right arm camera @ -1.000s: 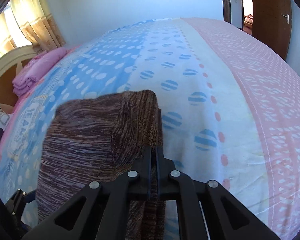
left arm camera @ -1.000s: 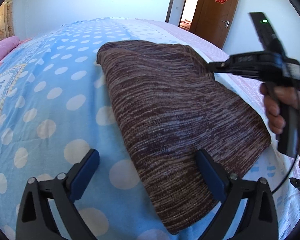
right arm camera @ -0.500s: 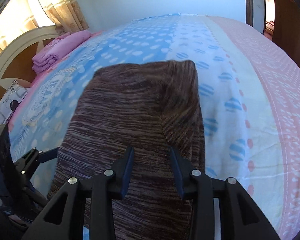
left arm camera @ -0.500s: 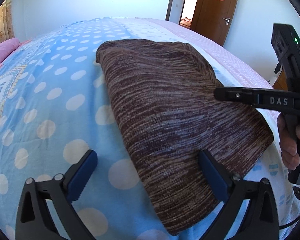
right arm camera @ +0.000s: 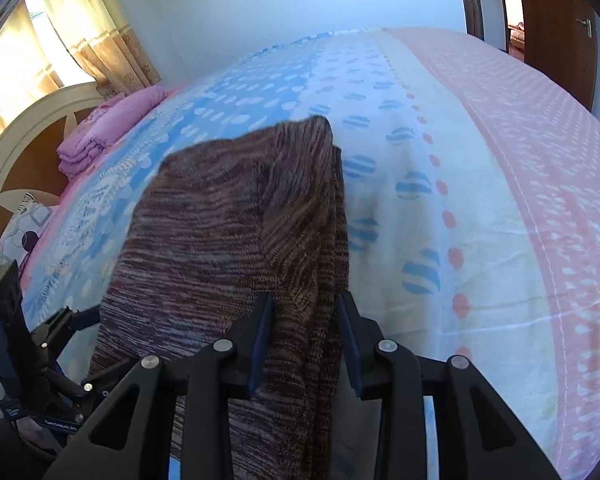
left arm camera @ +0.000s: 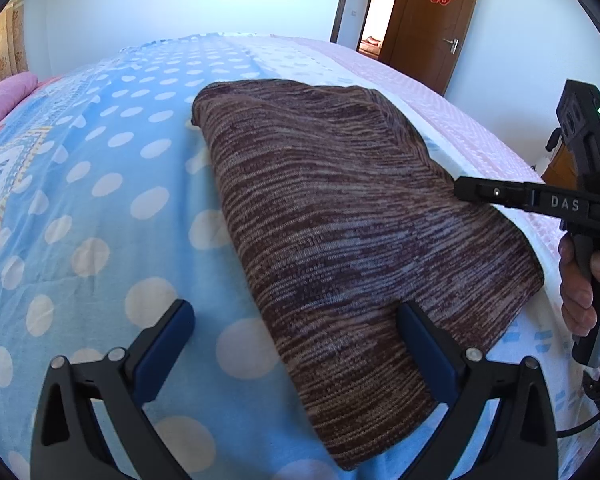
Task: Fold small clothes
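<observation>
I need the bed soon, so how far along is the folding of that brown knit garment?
Done: the brown striped knit garment lies doubled over on the polka-dot bedsheet. In hand: the right gripper is closing around its right edge; the left gripper is open above the near edge. Left: probably another fold.

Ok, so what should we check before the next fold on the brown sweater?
1. Brown sweater lying on the bed cover: ok.
2. Left gripper open, nothing pinched: ok.
3. Right gripper closing around the sweater's right edge, pads not pressing yet: not ok.
4. Far corner smooth: not ok, a fold stands up there.
5. Layers underneath lined up: cannot tell.
</observation>
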`<action>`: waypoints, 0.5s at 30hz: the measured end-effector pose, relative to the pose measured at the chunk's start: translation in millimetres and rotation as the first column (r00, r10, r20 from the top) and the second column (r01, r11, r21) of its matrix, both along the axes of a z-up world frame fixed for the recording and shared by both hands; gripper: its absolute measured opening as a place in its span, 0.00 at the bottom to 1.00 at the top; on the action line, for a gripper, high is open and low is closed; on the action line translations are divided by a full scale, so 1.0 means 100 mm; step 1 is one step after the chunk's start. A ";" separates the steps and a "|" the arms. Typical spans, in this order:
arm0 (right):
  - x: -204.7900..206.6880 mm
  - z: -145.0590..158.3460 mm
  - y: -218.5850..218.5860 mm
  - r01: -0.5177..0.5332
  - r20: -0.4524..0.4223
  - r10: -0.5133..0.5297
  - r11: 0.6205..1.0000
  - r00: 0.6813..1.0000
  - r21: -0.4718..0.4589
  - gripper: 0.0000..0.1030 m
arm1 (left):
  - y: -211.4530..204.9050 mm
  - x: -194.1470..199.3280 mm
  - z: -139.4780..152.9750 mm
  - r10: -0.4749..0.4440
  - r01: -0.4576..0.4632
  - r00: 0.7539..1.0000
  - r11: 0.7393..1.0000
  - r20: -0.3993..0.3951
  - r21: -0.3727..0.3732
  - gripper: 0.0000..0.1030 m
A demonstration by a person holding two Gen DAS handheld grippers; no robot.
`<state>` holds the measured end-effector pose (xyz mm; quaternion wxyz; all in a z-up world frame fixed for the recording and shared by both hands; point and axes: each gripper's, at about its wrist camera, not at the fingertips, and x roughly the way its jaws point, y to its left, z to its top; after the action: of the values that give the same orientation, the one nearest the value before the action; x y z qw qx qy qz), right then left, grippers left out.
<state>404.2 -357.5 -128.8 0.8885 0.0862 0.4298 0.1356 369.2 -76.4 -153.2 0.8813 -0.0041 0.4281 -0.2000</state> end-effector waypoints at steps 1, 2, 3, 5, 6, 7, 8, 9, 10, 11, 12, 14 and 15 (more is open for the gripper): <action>0.00 0.01 0.02 -0.006 0.001 0.006 1.000 1.000 -0.002 0.24 | 0.01 0.00 0.00 -0.001 0.001 1.000 1.000 0.001 -0.005 1.00; 0.00 0.01 0.04 -0.016 0.001 0.016 1.000 1.000 -0.007 0.23 | 0.01 -0.01 0.00 -0.002 0.002 1.000 1.000 0.002 -0.008 1.00; -0.01 0.01 0.07 -0.025 0.001 0.025 1.000 1.000 -0.016 0.20 | 0.01 -0.01 0.00 -0.001 0.001 1.000 1.000 0.001 -0.009 1.00; -0.02 0.00 0.12 -0.034 -0.003 0.034 0.998 0.999 -0.050 0.15 | 0.00 -0.01 0.01 -0.001 0.001 1.000 1.000 0.003 -0.001 1.00; -0.03 -0.02 0.13 -0.038 -0.005 0.038 0.998 0.999 -0.057 0.12 | -0.01 -0.01 0.01 -0.002 0.002 1.000 1.000 0.004 0.001 1.00; -0.05 -0.01 0.13 -0.034 0.003 0.034 0.997 0.999 -0.063 0.10 | -0.01 -0.01 0.01 -0.003 0.003 1.000 1.000 0.005 -0.001 1.00; -0.07 0.01 0.11 -0.022 0.006 0.022 0.997 1.000 -0.070 0.09 | -0.01 -0.02 0.01 -0.004 0.004 1.000 1.000 0.006 -0.005 1.00; -0.10 0.03 0.08 -0.005 0.010 0.005 0.998 1.000 -0.066 0.08 | 0.00 -0.02 0.02 -0.007 0.007 1.000 1.000 0.008 -0.012 1.00; -0.12 0.05 0.05 0.013 0.015 -0.012 0.998 1.000 -0.067 0.08 | 0.00 -0.02 0.02 -0.009 0.009 1.000 1.000 0.007 -0.017 1.00; -0.13 0.06 0.02 0.034 0.019 -0.033 0.996 0.999 -0.082 0.08 | 0.01 -0.02 0.02 -0.009 0.009 1.000 1.000 0.007 -0.020 1.00; -0.13 0.05 0.00 0.035 0.011 -0.034 0.996 0.999 -0.083 0.08 | 0.01 -0.02 0.02 -0.010 0.010 1.000 1.000 0.005 -0.019 1.00; -0.09 -0.04 -0.04 0.042 -0.016 -0.044 0.996 0.999 -0.082 0.08 | -0.02 0.00 0.01 -0.012 0.012 1.000 1.000 0.001 0.000 1.00; -0.07 -0.08 -0.05 0.048 -0.024 -0.050 0.996 0.998 -0.082 0.08 | -0.03 0.00 0.01 -0.014 0.014 1.000 1.000 0.004 0.009 1.00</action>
<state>397.0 -362.9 -136.4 0.8886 0.0624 0.4443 0.0952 368.9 -79.3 -152.4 0.8808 0.0029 0.4272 -0.2042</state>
